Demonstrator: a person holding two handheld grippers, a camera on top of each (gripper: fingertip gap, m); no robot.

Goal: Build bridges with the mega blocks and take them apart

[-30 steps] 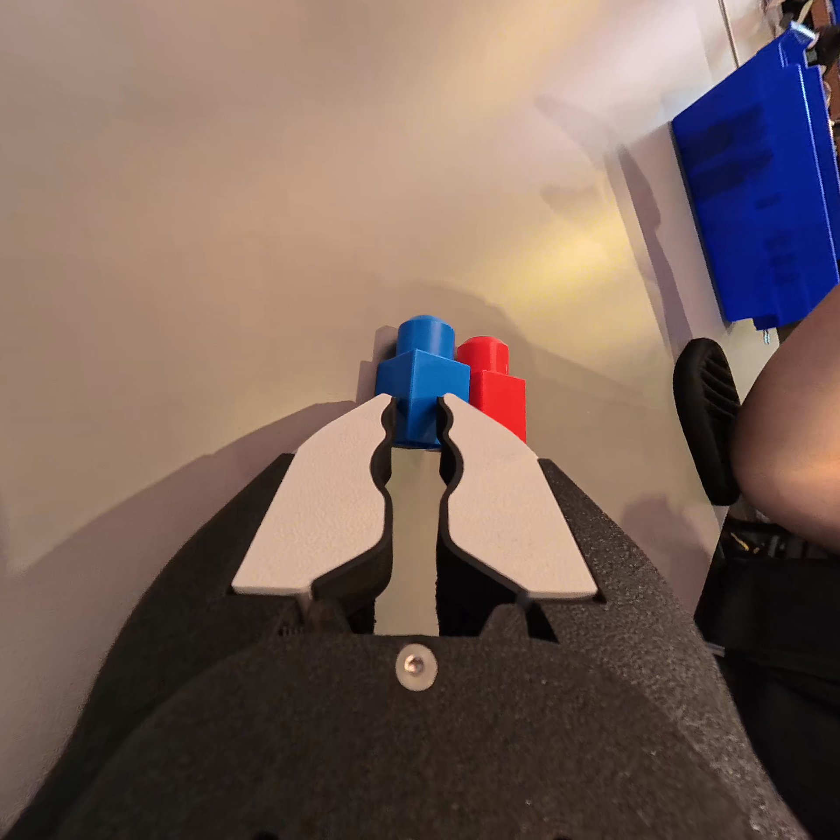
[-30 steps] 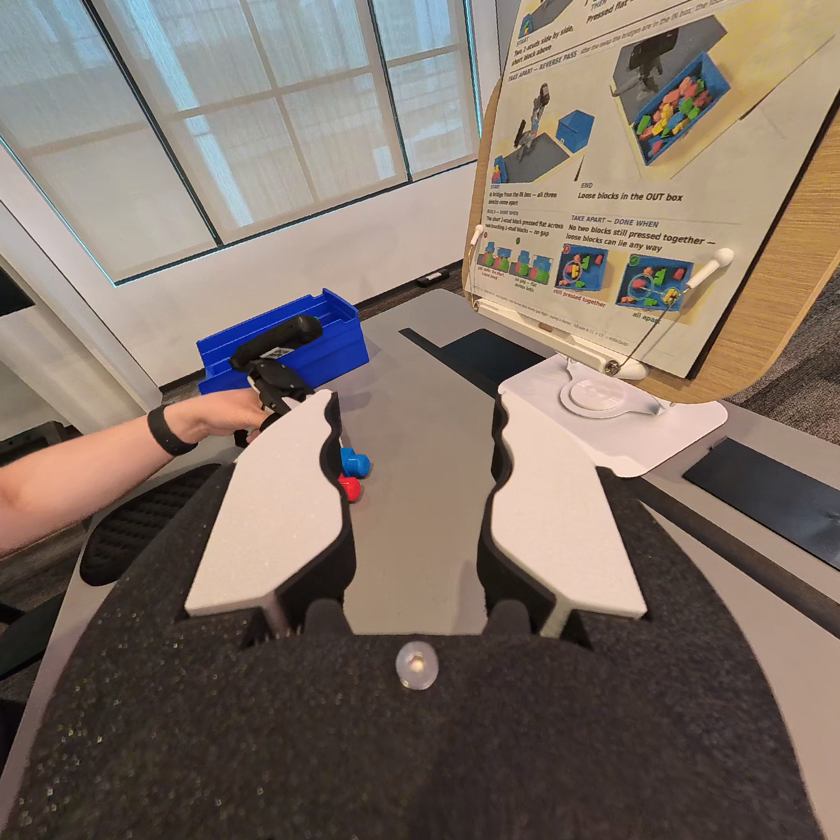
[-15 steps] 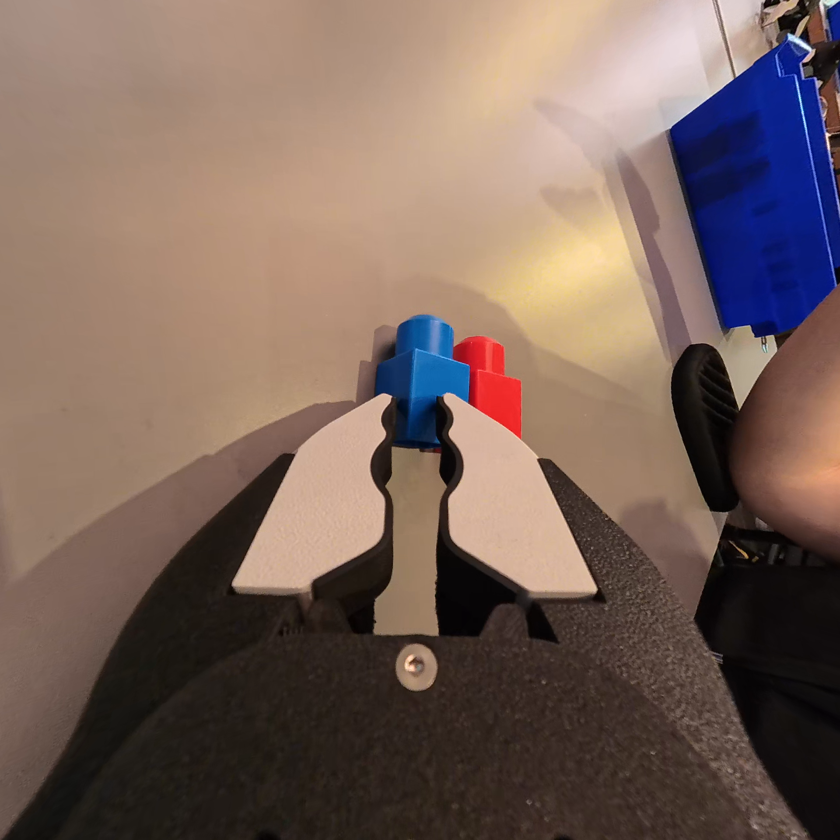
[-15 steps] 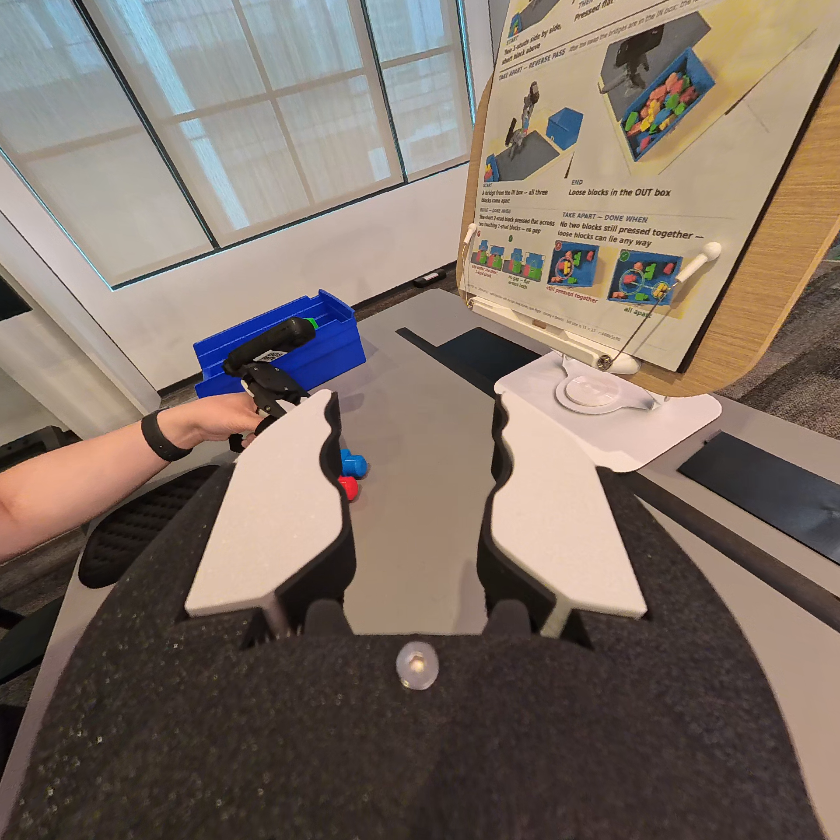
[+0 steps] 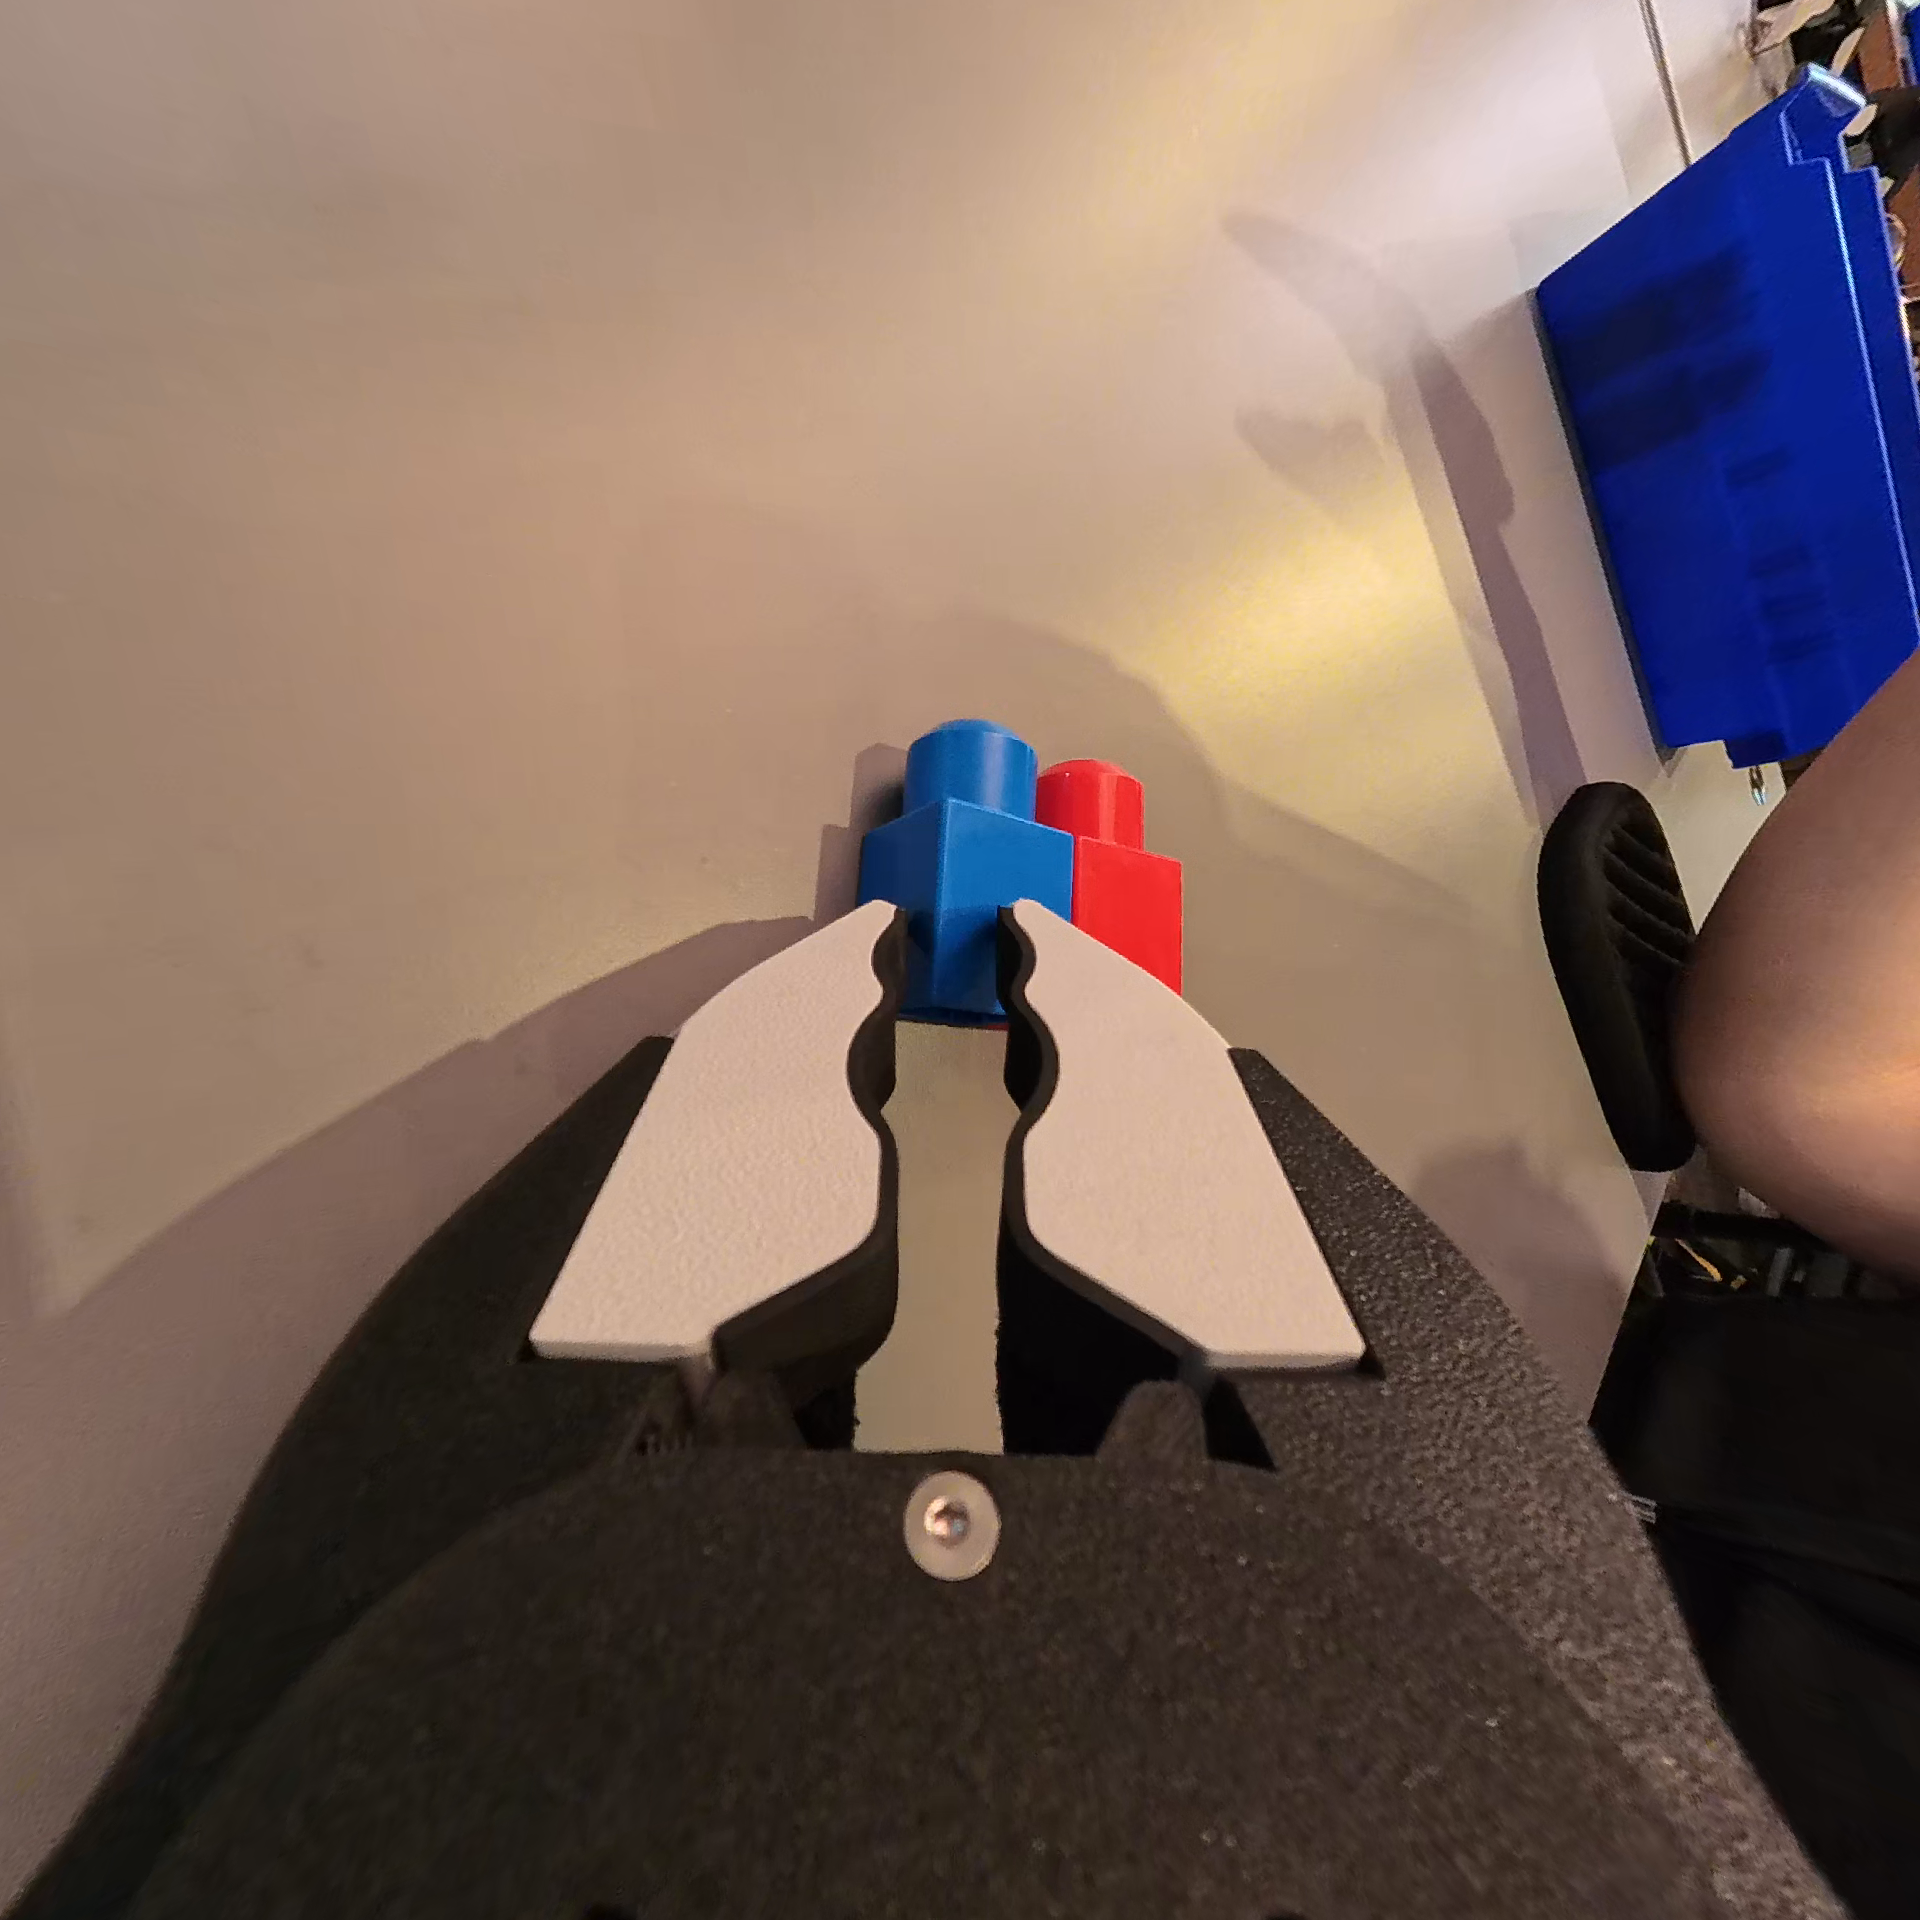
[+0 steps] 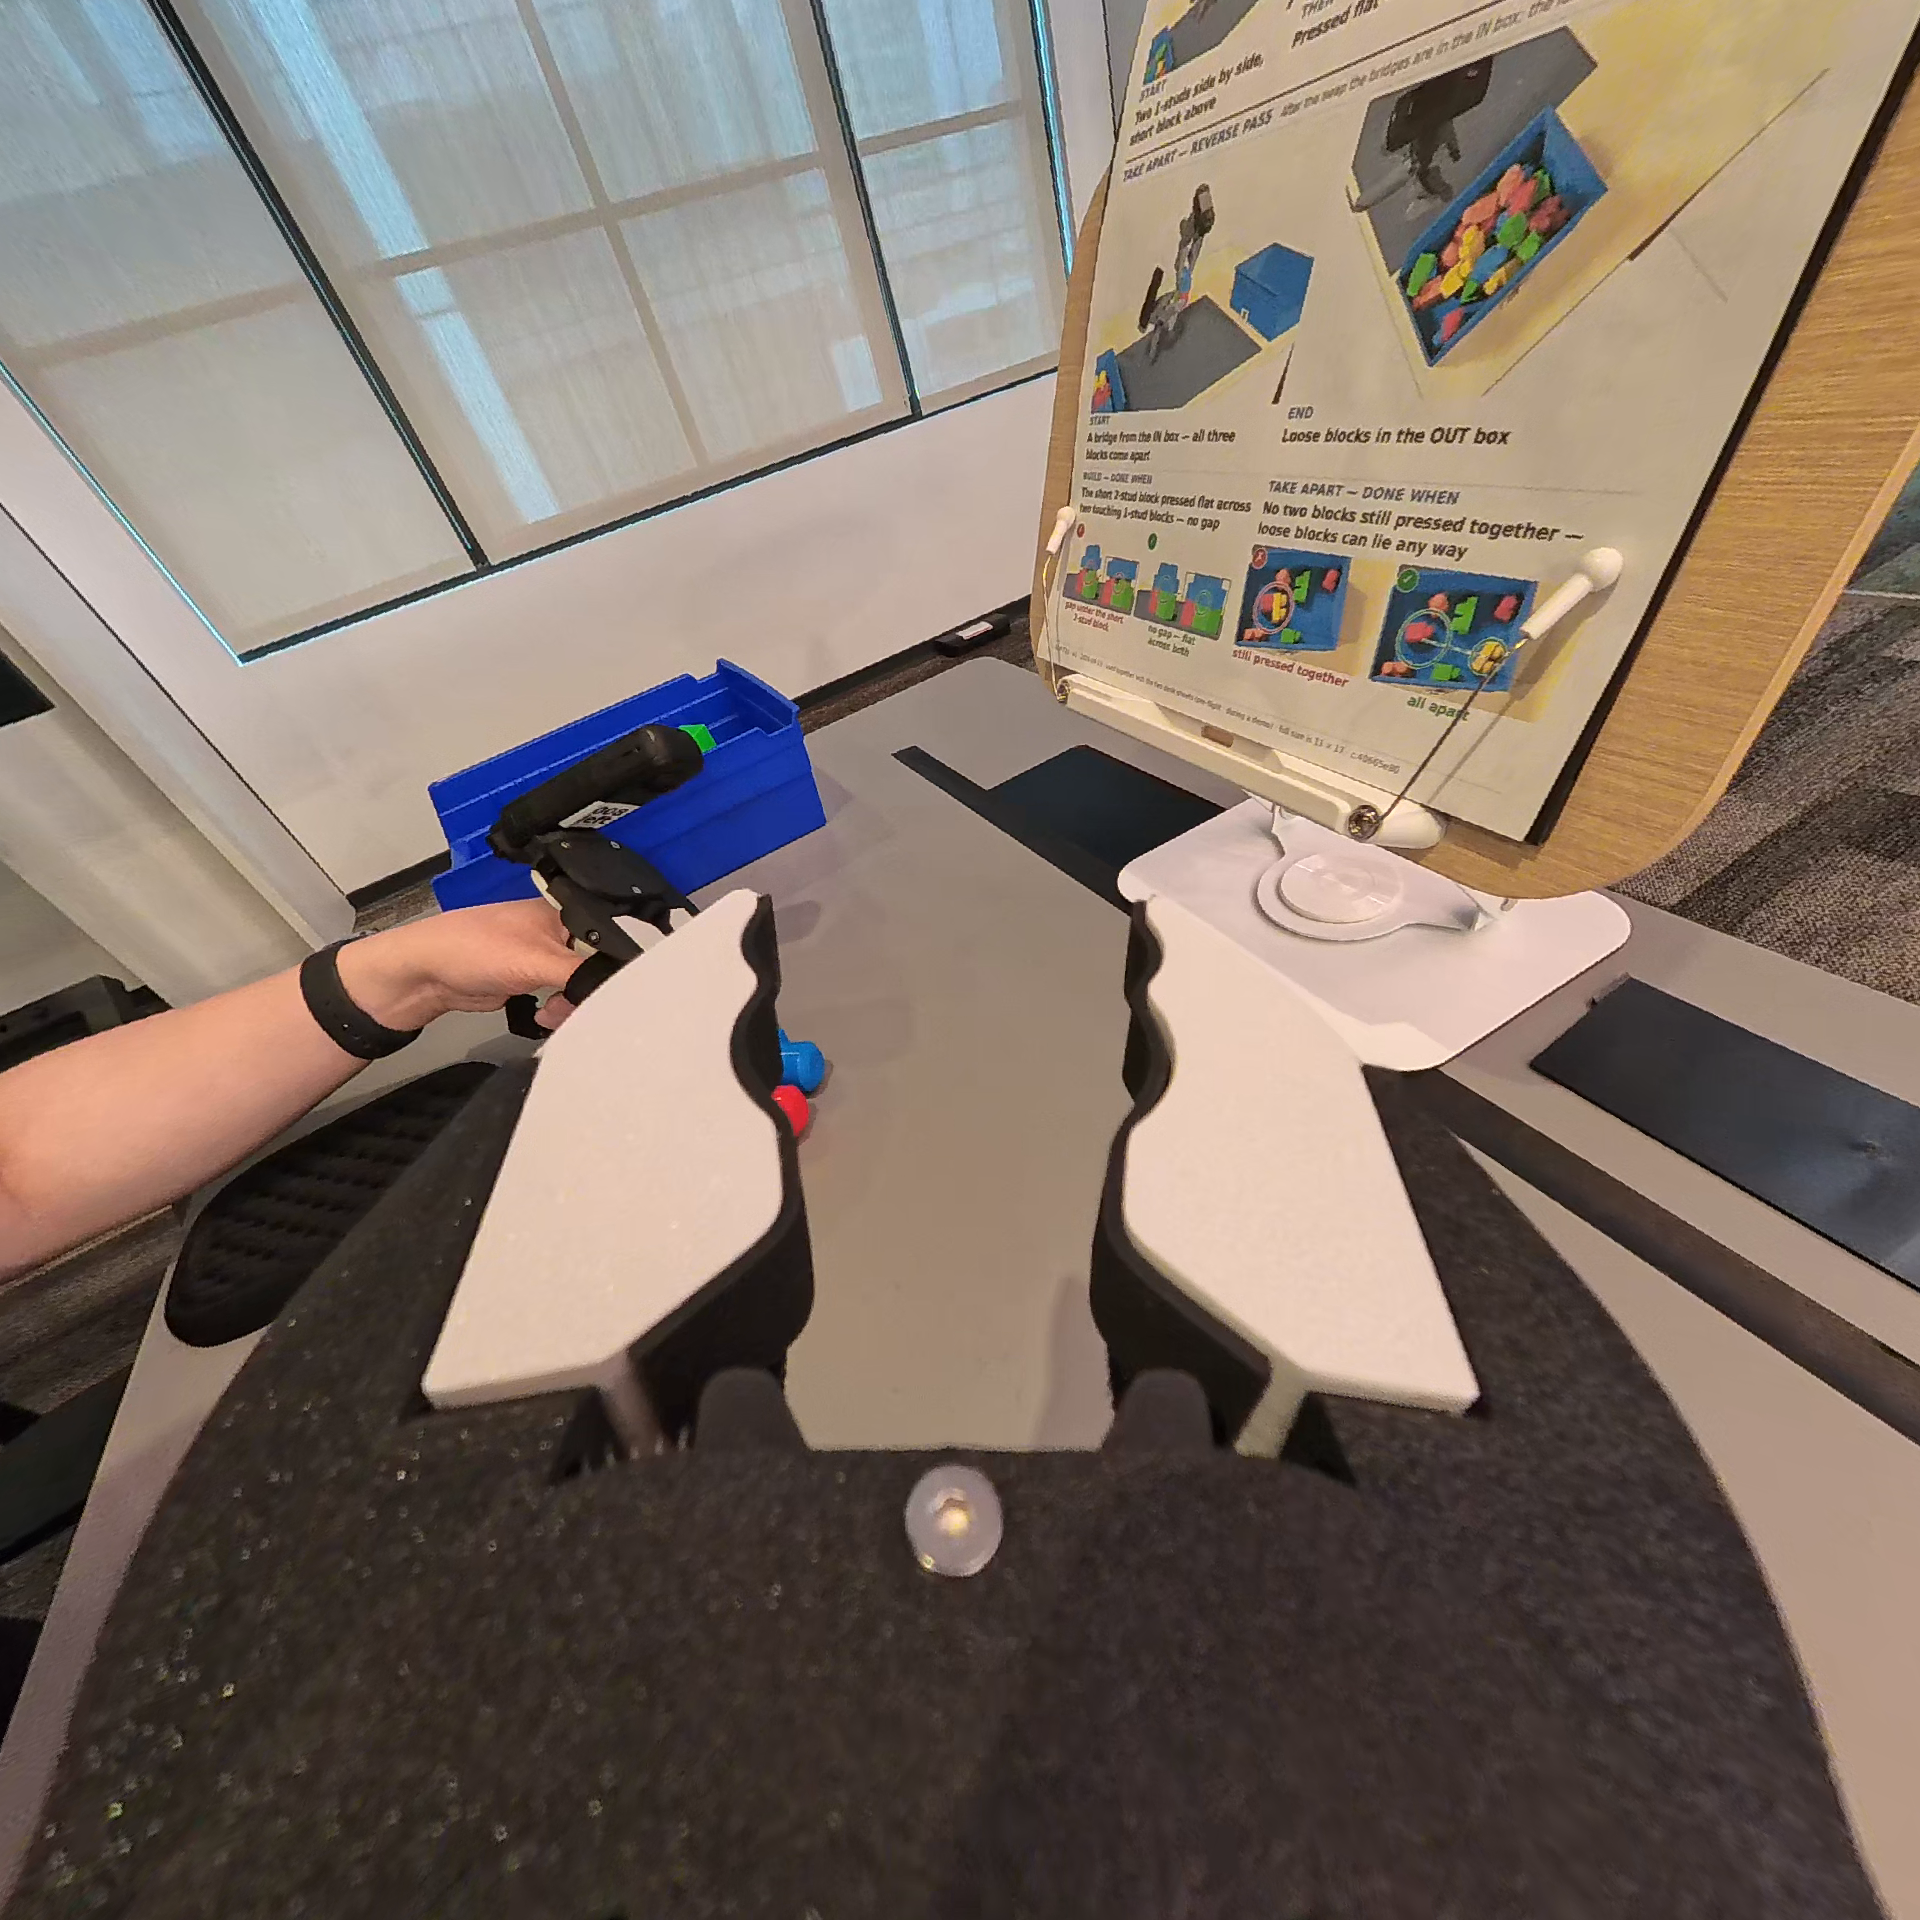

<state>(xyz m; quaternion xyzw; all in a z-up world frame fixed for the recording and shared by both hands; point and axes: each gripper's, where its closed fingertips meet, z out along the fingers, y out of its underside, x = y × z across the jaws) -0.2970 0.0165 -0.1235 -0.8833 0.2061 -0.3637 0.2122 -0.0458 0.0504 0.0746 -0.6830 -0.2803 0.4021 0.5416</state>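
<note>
On the left, the left tongs (image 5: 951, 914) are closed on a blue one-stud plastic block (image 5: 966, 883), their grey fingertips (image 5: 852, 935) pressed against its two sides. The block sits on the plain grey bench (image 5: 520, 520). Touching its right side stands a red one-stud plastic block (image 5: 1127, 899), also on the bench. Farther right, at the bench edge, lies a blue plastic bin (image 5: 1745, 468), with a person's bare arm (image 5: 1818, 1039) below it.

In the right wrist view, the same hand (image 6: 488, 961) shows at the left holding the black handle. Both studs peek out beside the near finger. The right tongs (image 6: 951, 920) are spread wide, holding nothing, above bare bench. To the right stands a wooden board with an instruction sheet (image 6: 1455, 364) on a white base (image 6: 1455, 966).
</note>
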